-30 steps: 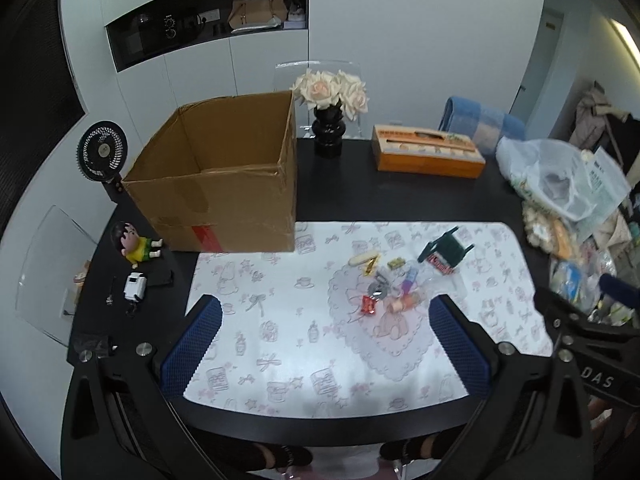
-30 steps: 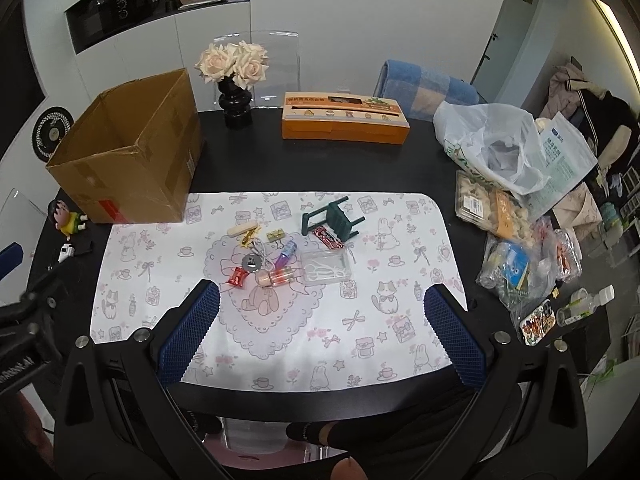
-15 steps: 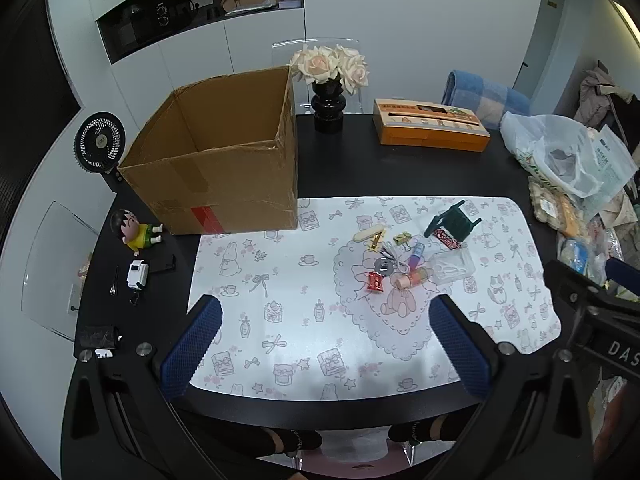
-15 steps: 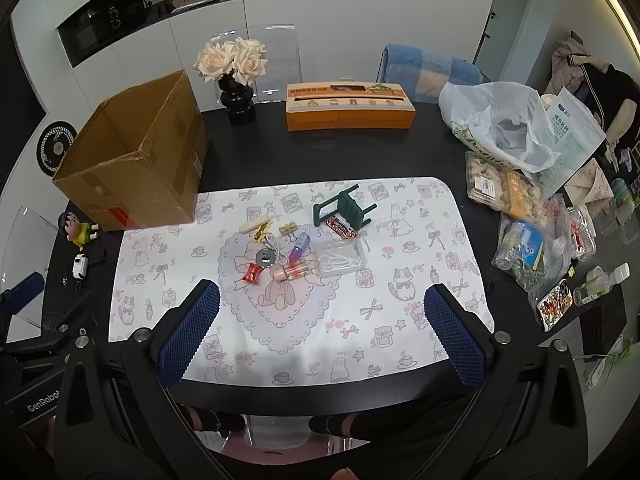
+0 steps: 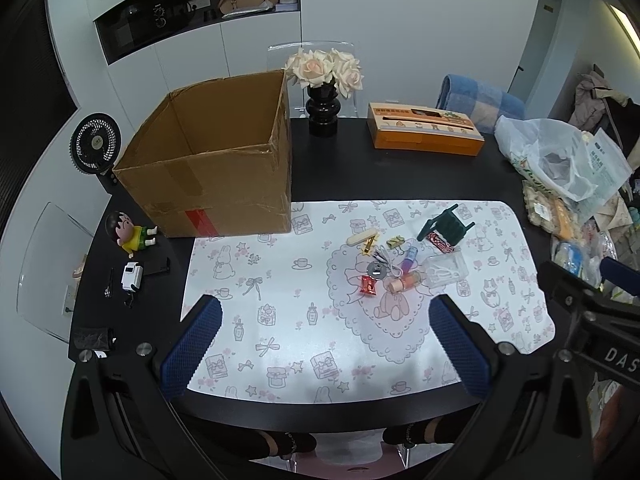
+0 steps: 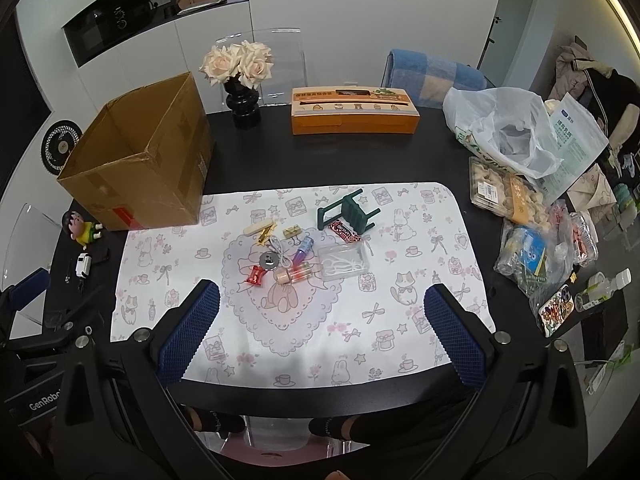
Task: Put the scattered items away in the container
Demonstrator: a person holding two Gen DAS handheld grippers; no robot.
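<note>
The left wrist view looks into the open cardboard box (image 5: 208, 160), whose visible interior holds nothing; the right wrist view shows only the box's outer walls (image 6: 140, 168) but takes in the phone (image 6: 556, 310) and bottle (image 6: 604, 288) at the bench's (image 6: 400, 160) right edge. Both views show the scattered items (a green toy chair (image 5: 448, 228), clear case (image 5: 446, 270), red candy (image 5: 369, 284), small bottles and clips) clustered on the patterned mat (image 5: 280, 320), right of the box and apart from it. The left gripper (image 5: 324, 344) and right gripper (image 6: 320, 334) hover above the bench's near edge, jaws spread wide and empty, aimed toward the cluster.
</note>
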